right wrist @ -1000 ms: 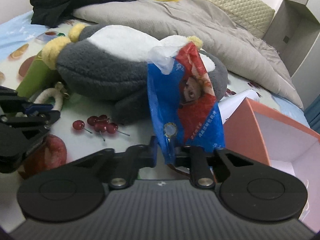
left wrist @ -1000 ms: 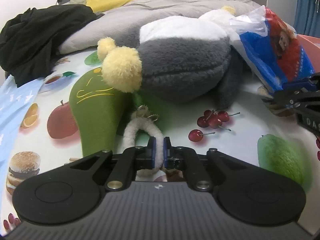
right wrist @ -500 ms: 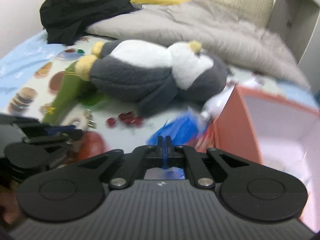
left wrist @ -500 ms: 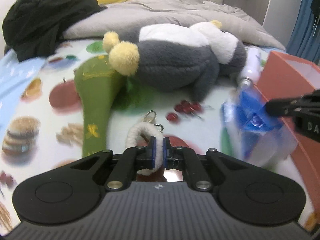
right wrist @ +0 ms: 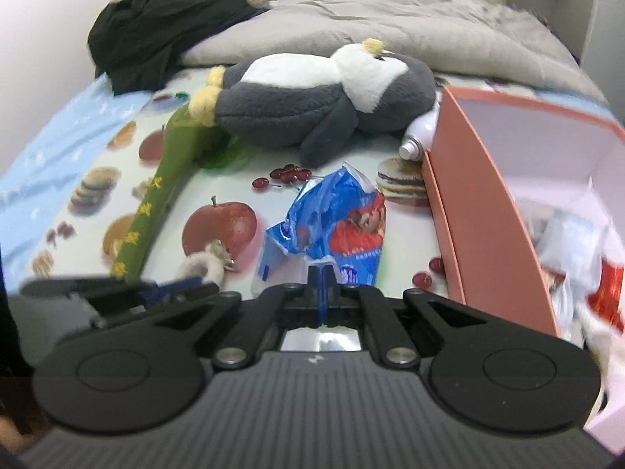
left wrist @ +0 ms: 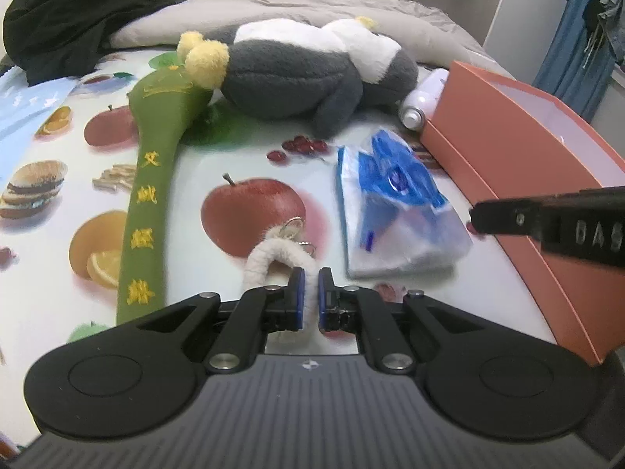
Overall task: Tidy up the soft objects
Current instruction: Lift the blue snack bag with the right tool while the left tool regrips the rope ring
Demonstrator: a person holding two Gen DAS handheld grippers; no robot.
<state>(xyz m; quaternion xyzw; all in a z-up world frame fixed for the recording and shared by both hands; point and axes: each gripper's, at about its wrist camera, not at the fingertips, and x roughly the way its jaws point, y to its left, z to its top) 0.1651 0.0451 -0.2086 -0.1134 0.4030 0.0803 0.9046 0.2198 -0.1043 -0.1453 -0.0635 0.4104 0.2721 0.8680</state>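
Note:
My left gripper [left wrist: 308, 293] is shut on a white fluffy ring keychain [left wrist: 269, 258], held just above the fruit-print sheet. My right gripper [right wrist: 321, 279] is shut on a blue and red plastic tissue pack [right wrist: 332, 222]; the pack also shows in the left wrist view [left wrist: 394, 203], beside the orange box [left wrist: 519, 156]. A grey and white plush penguin [left wrist: 304, 66] lies beyond, with a long green plush stick [left wrist: 152, 179] to its left. The box interior [right wrist: 547, 148] holds white and red soft packs at its near right.
A white bottle [left wrist: 424, 97] lies between the penguin and the box. Black clothing [left wrist: 78, 15] and a grey duvet [left wrist: 332, 8] lie at the bed's far end. The orange box wall [right wrist: 484, 203] stands right of my right gripper.
Both grippers have pulled back and risen, away from the penguin. The tissue pack, held upright earlier, now hangs low over the sheet beside the box. The keychain stays in my left gripper.

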